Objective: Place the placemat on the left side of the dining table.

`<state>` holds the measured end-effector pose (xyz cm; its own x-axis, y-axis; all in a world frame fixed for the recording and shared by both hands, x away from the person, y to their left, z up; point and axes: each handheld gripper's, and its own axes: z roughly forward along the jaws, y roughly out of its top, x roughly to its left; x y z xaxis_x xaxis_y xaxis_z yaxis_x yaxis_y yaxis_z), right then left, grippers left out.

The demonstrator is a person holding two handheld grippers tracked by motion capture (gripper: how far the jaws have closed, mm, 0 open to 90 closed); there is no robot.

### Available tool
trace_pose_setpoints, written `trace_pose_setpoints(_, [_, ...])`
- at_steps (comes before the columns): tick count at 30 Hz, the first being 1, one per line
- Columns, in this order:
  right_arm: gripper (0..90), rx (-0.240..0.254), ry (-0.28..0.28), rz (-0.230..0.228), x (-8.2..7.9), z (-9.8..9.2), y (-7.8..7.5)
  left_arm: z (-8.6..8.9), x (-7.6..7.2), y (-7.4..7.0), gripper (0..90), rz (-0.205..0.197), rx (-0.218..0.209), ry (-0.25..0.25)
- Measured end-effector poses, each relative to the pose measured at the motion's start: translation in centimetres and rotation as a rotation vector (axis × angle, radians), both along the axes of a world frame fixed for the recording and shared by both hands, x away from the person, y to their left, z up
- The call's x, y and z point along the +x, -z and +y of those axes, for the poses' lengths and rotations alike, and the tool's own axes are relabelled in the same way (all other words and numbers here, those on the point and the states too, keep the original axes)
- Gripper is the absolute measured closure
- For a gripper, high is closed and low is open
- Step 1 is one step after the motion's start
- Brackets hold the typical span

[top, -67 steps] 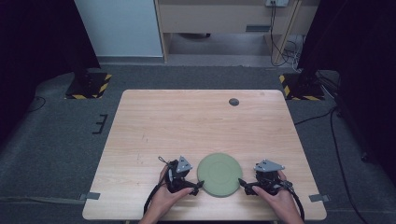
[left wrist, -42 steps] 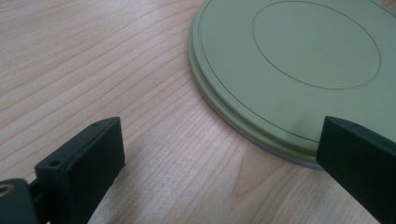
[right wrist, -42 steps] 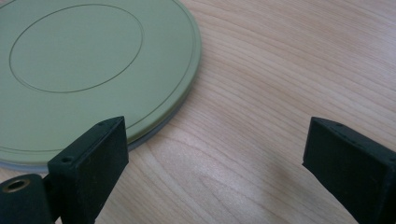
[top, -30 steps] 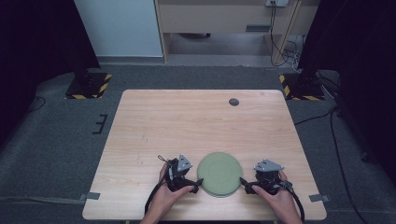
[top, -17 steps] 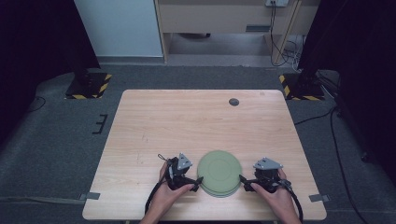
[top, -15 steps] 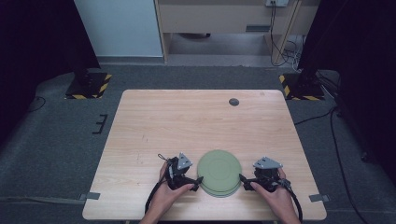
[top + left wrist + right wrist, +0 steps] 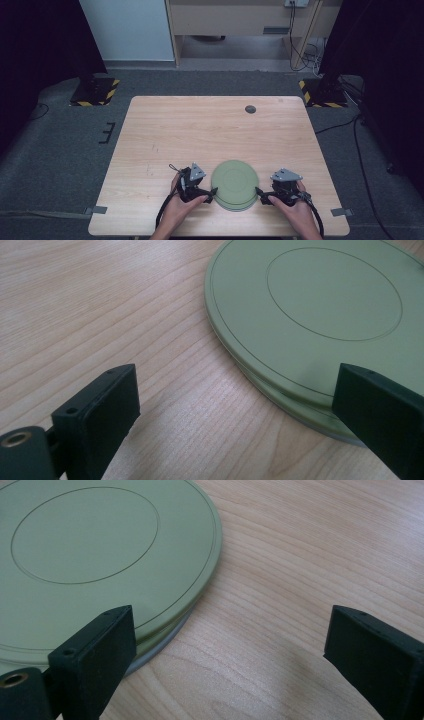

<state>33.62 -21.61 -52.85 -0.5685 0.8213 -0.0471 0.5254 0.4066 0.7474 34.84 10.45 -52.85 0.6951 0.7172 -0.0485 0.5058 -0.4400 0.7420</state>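
green plate [image 7: 234, 183] between both spread tools

Wooden table [image 7: 200, 130] on grey carpet [image 7: 60, 150], dark curtains [image 7: 35, 45] beside.

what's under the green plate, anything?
A second rim, paler and greyish, peeks out beneath the round green plate at its near edge, so it looks stacked on another plate. The rest of that lower piece is covered.

No text, label, brand, number or sign can be read anywhere: the green plate [image 7: 234, 184] between the left gripper [image 7: 212, 191] and the right gripper [image 7: 258, 193] bears just plain engraved rings, and the tabletop [image 7: 200, 135] shows bare wood grain.
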Motion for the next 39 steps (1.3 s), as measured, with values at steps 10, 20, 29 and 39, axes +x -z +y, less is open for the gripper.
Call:
trace_pose_setpoints(10, [6.4, -0.004, 0.024, -0.015, 0.32, 0.25, 0.06, -0.05, 0.22, -0.03, 3.9, -0.003, 0.006, -0.008])
trace_pose_setpoints(20, [5.4, -0.005, 0.006, -0.006, 0.09, 0.35, 0.06, -0.20, 0.10, -0.17, 5.2, -0.012, 0.017, -0.007])
trace_pose_setpoints(29, [6.3, -0.005, 0.025, -0.017, 0.40, 0.36, 0.12, -0.23, 0.60, -0.16, 4.9, -0.005, 0.011, -0.017])
trace_pose_setpoints(39, [5.0, -0.003, 0.009, -0.007, 0.33, 0.46, 0.14, -0.69, 0.65, -0.18, 9.6, -0.021, 0.013, -0.018])
